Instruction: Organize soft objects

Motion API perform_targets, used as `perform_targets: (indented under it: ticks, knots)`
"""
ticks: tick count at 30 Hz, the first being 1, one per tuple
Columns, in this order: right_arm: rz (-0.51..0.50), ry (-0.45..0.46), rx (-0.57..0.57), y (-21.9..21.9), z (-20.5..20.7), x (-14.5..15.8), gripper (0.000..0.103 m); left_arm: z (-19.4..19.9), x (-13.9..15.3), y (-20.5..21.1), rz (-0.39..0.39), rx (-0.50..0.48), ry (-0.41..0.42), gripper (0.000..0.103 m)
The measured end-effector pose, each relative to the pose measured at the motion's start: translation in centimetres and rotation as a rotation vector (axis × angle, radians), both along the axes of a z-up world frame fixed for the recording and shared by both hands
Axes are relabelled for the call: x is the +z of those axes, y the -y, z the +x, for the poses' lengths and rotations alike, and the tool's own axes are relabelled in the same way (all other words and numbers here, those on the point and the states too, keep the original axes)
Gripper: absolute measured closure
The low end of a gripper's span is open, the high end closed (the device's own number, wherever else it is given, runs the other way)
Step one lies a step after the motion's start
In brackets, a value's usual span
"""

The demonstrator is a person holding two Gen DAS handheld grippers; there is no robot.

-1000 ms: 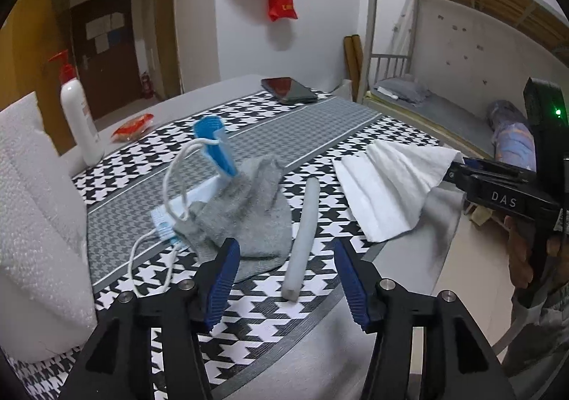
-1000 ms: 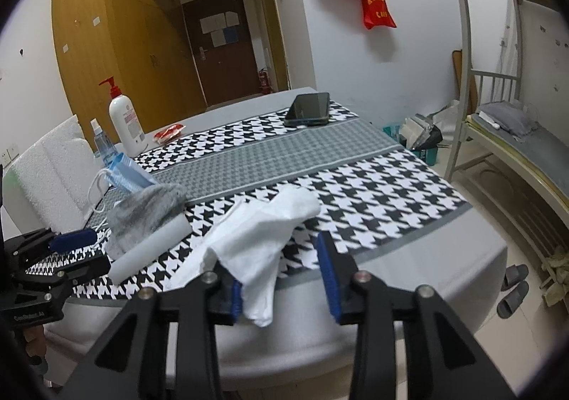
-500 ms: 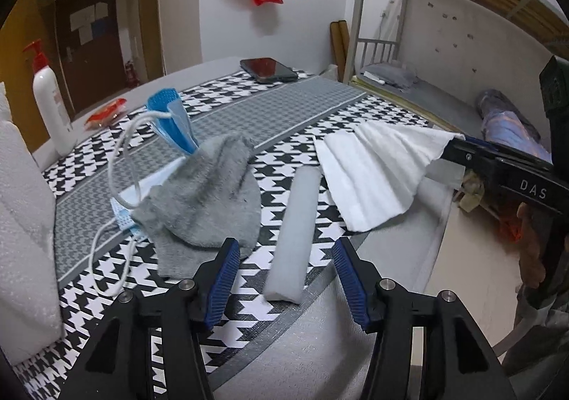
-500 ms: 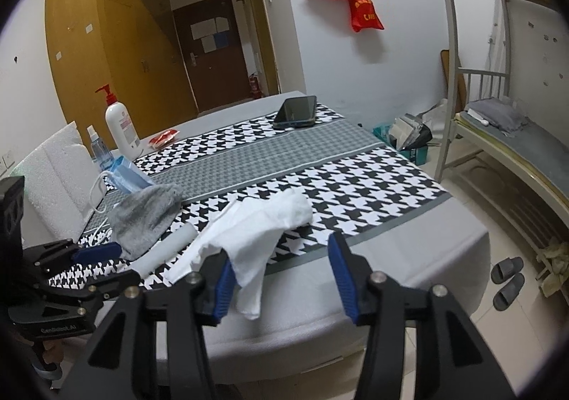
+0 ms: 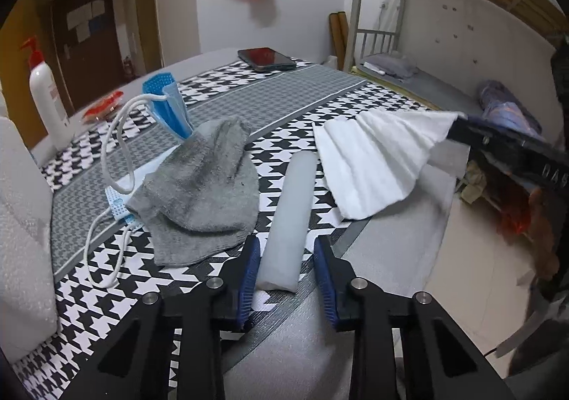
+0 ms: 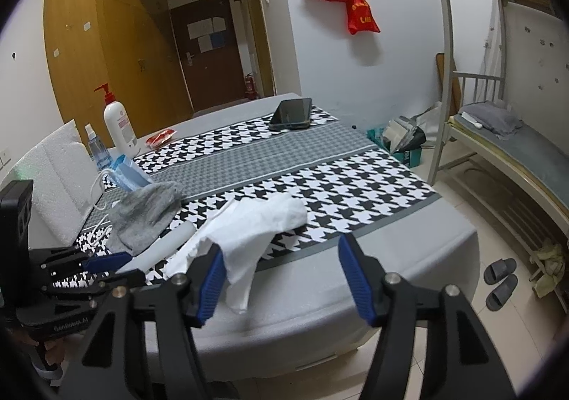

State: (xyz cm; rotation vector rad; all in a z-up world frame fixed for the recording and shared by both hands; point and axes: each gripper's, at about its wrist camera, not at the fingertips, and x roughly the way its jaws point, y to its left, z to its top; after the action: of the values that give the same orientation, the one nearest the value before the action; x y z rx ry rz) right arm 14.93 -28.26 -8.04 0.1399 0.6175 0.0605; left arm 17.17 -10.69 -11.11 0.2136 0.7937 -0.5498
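Right wrist: houndstooth table (image 6: 355, 179) (bunk bed (image 6: 515, 151) beside).

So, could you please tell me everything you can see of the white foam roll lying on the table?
The white foam roll is a pale, slightly translucent cylinder that looks soft. It lies flat on the houndstooth tablecloth, between the grey sock and the white towel. Its near end sits between the left gripper fingers, whose jaws have just been closing; the left blue pad looks against it, the right one stands just clear.
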Motion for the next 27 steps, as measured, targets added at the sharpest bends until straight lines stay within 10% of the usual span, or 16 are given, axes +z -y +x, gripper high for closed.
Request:
perform_targets:
  ticks: [16, 27]
  knots:
    - [-0.002, 0.054, -0.004, -1.6, -1.6, 3.2, 0.025, -1.5, 0.8, -2.4, -0.079, 0.034, 0.039, 0.084]
    - [-0.015, -0.113, 0.032, -4.7, 2.8, -1.0, 0.025, -4.9, 2.3, -7.1, -0.107, 0.123, 0.072, 0.084]
